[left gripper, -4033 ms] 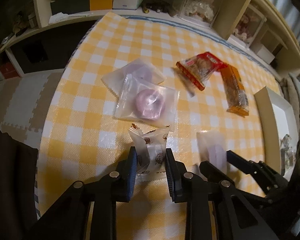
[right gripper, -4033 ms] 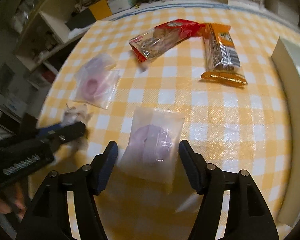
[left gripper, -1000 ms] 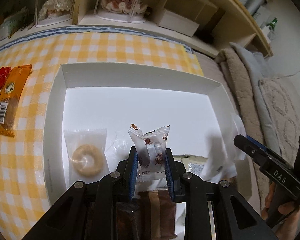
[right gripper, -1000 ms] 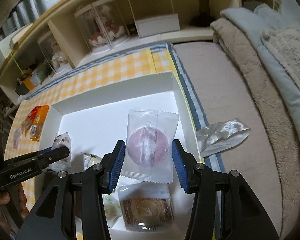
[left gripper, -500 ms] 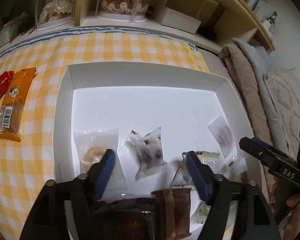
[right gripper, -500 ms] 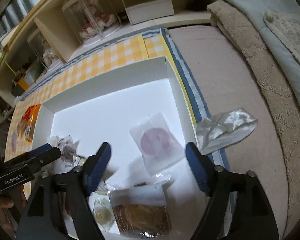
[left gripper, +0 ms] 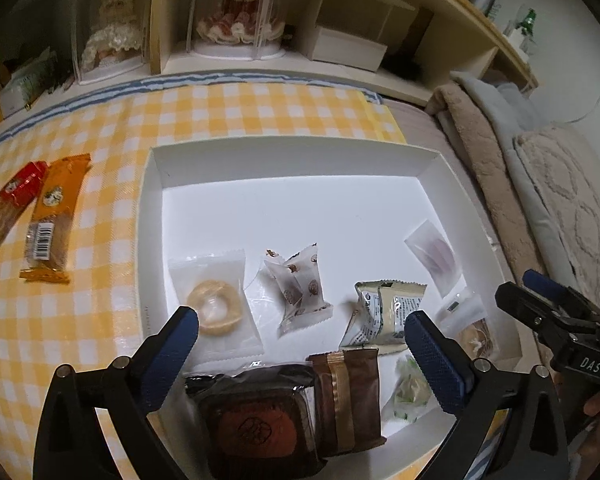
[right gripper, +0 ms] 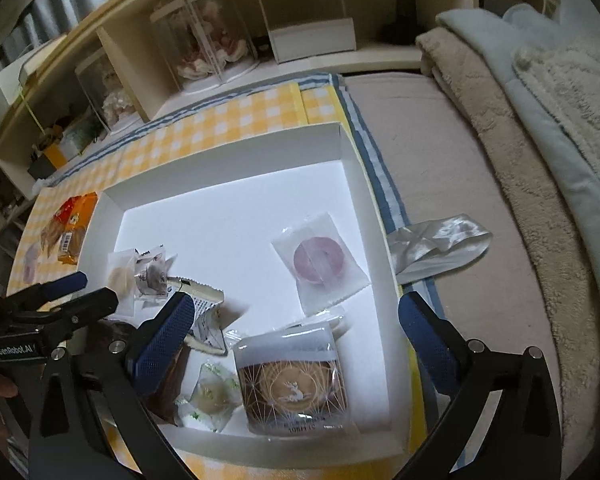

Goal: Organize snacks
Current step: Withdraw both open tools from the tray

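A white box (left gripper: 152, 216) on the yellow checked cloth holds several snack packets. The small printed candy packet (left gripper: 300, 288) lies loose on its floor, just beyond my left gripper (left gripper: 300, 322), whose jaws are opening wide with nothing pressed between them. The clear packet with a purple round snack (right gripper: 320, 260) lies flat near the box's right wall (right gripper: 364, 200), ahead of my right gripper (right gripper: 296, 304), whose jaws are also opening and grip nothing. A gold cookie packet (right gripper: 296, 384) sits under the right gripper. A red pack (left gripper: 16, 196) and an orange pack (left gripper: 52, 220) lie on the cloth.
In the box also lie a ring biscuit packet (left gripper: 216, 308), a green-white packet (left gripper: 384, 312) and brown packets (left gripper: 348, 392). A silver wrapper (right gripper: 440, 244) lies outside the right wall. Folded blankets (right gripper: 540, 160) lie to the right; shelves with doll cases (left gripper: 236, 12) stand behind.
Both grippers went from shut on their packets to wide open. The candy packet and the purple snack packet dropped onto the box floor, and both grippers drew back a little.
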`<act>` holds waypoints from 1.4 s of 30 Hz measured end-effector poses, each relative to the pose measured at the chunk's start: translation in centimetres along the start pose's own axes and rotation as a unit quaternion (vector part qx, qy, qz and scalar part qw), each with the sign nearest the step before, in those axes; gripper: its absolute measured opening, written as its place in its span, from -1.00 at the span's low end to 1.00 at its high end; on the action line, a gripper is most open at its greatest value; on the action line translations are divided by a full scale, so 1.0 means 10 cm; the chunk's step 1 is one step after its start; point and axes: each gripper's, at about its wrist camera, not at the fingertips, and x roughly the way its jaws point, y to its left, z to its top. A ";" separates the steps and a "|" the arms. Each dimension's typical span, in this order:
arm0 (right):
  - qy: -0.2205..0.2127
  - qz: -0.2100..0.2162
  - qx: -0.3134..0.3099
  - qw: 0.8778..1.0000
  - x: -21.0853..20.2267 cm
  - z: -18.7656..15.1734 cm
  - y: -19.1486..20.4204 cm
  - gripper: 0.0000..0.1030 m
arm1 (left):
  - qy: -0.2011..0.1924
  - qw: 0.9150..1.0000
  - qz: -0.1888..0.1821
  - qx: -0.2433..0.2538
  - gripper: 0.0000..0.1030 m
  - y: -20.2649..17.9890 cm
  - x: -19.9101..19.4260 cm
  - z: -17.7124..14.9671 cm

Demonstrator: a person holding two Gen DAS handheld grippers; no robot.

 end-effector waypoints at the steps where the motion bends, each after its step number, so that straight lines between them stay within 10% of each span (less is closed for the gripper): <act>1: -0.002 -0.003 -0.003 1.000 -0.02 0.00 0.01 1.00 | -0.002 1.000 0.000 0.001 1.00 0.00 -0.03 0.00; 42: -0.111 0.010 -0.040 0.993 -1.34 -0.05 0.88 1.00 | -0.111 0.993 0.028 0.031 1.00 0.51 -2.48 -0.47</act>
